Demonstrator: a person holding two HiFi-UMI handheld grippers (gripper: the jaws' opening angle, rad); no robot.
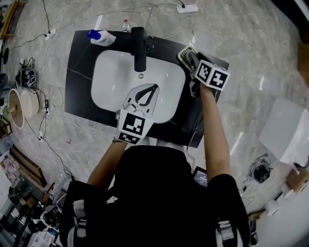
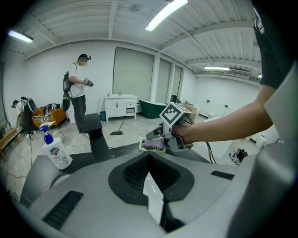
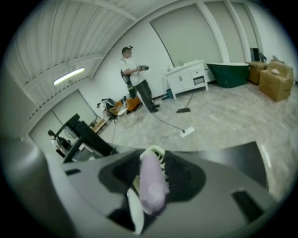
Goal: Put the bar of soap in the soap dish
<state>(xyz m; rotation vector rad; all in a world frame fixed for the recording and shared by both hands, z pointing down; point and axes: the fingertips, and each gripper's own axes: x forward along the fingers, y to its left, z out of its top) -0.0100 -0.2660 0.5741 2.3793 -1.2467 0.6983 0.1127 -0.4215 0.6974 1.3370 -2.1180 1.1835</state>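
A lavender bar of soap (image 3: pixel 153 186) sits upright between the jaws of my right gripper (image 3: pixel 150 167), which is shut on it. That gripper (image 1: pixel 191 59) hovers at the counter's right rear corner, just over the pale ribbed soap dish (image 1: pixel 183 54). From the left gripper view, the right gripper (image 2: pixel 160 139) holds the soap (image 2: pixel 158 141) right above the dish (image 2: pixel 148 147). The dish rim (image 3: pixel 158 151) shows just beyond the soap. My left gripper (image 1: pixel 145 94) hangs over the white sink (image 1: pixel 108 77), open and empty.
A black faucet (image 1: pixel 139 48) rises behind the basin on the black counter (image 1: pixel 79 72). A white bottle with a blue cap (image 1: pixel 101 37) lies at the back left. Cables and a power strip (image 1: pixel 187 8) cross the floor. A person (image 2: pixel 77 93) stands far off.
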